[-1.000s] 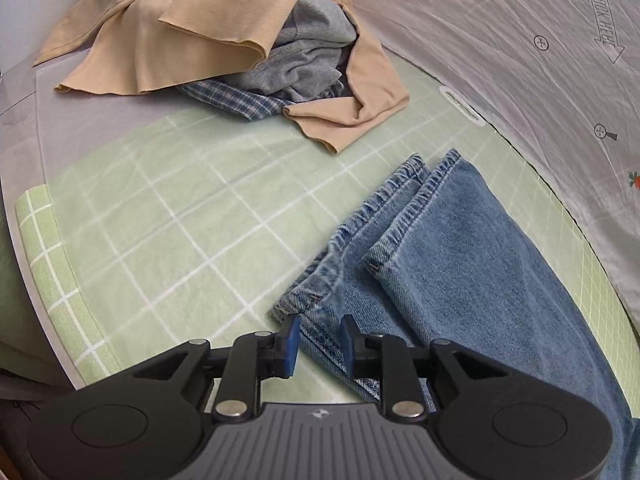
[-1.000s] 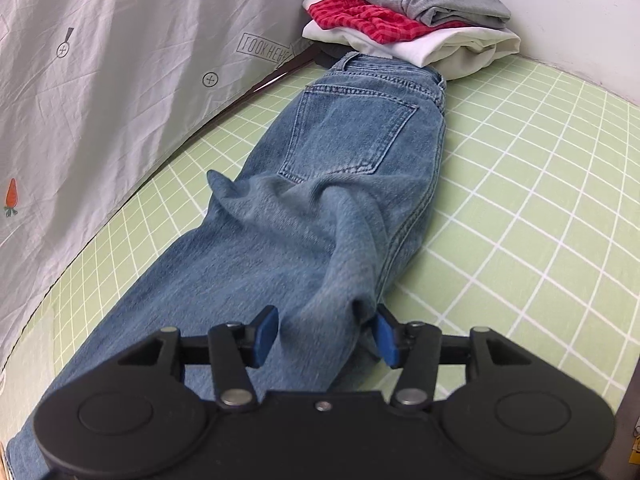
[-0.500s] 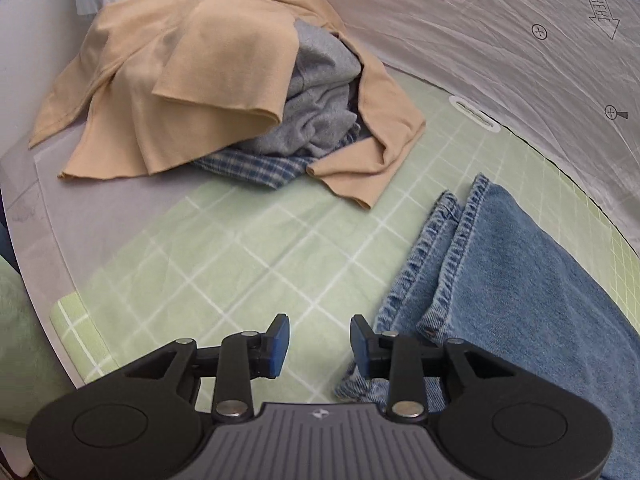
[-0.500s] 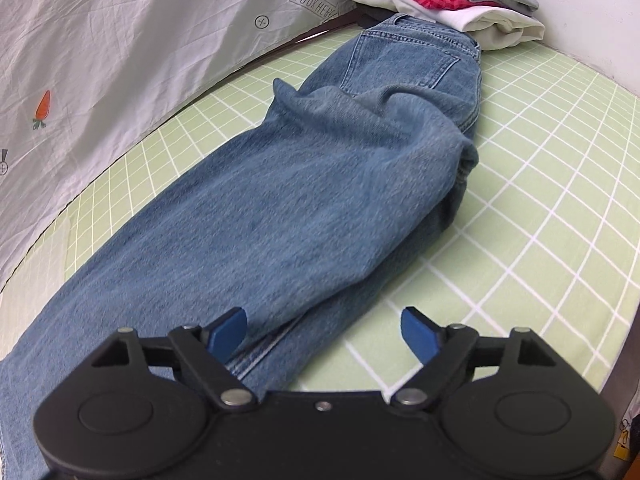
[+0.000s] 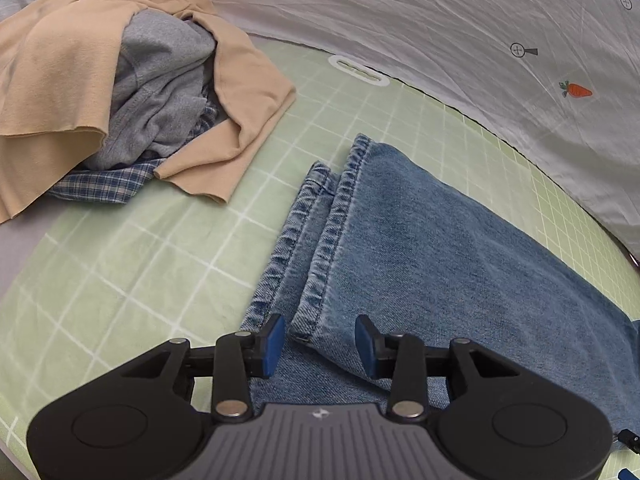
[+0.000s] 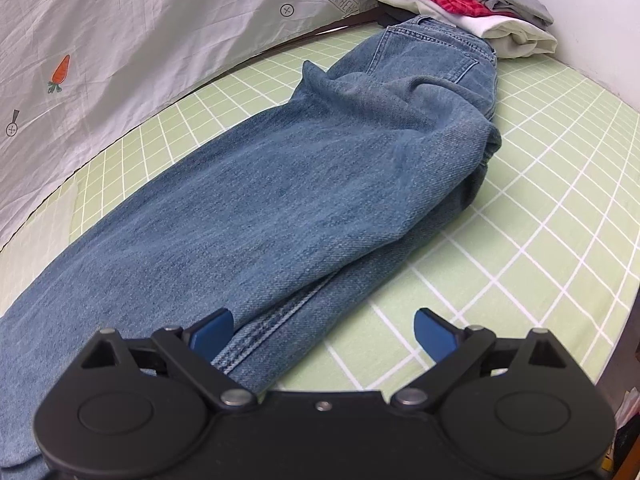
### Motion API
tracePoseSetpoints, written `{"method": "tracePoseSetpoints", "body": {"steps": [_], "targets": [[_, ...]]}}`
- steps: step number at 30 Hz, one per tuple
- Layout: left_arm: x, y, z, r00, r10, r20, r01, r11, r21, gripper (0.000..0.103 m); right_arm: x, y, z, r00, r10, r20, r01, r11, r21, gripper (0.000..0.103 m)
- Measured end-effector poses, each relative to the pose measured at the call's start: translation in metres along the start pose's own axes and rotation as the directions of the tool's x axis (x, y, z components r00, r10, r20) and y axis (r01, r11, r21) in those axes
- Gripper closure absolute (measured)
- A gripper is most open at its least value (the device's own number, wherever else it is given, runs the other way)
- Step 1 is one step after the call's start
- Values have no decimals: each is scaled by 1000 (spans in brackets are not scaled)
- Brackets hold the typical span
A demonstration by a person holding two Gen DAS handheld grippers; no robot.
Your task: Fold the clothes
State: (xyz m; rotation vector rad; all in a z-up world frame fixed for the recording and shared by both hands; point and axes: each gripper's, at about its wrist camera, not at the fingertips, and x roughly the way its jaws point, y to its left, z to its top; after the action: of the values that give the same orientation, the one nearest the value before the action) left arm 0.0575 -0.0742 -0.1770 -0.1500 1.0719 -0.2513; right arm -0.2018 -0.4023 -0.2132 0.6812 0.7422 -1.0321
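Blue jeans (image 6: 304, 200) lie lengthwise on the green checked sheet, folded leg over leg, waist toward the far wall. Their two hems (image 5: 320, 216) lie side by side in the left wrist view. My left gripper (image 5: 320, 344) is open, hovering over the near corner of the hems, holding nothing. My right gripper (image 6: 324, 330) is wide open over the near side seam of the jeans at mid-leg, holding nothing. The fabric bunches in a ridge (image 6: 472, 128) near the seat.
A loose heap of tan, grey and blue plaid clothes (image 5: 120, 80) lies beyond the hems at left. A folded stack of white, red and grey clothes (image 6: 468, 4) sits by the waistband. A white printed sheet (image 6: 140, 40) runs along the far side.
My right gripper let go of the bunched jeans and opened wide, pulling back along the leg. My left gripper opened, released the hem, and shifted over it.
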Motion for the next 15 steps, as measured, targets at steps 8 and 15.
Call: {"method": "tracePoseSetpoints", "body": {"steps": [8,15], "targets": [[2,-4,-5,998,-26,55,25,1000,17,86,2,6,-4,1000,9,-17,-10,999,-38,5],[-44,-12,-8,980,-31,199,10,994,106,87,6,7,-5,999,18,-33,-20,998,-63,5]]}}
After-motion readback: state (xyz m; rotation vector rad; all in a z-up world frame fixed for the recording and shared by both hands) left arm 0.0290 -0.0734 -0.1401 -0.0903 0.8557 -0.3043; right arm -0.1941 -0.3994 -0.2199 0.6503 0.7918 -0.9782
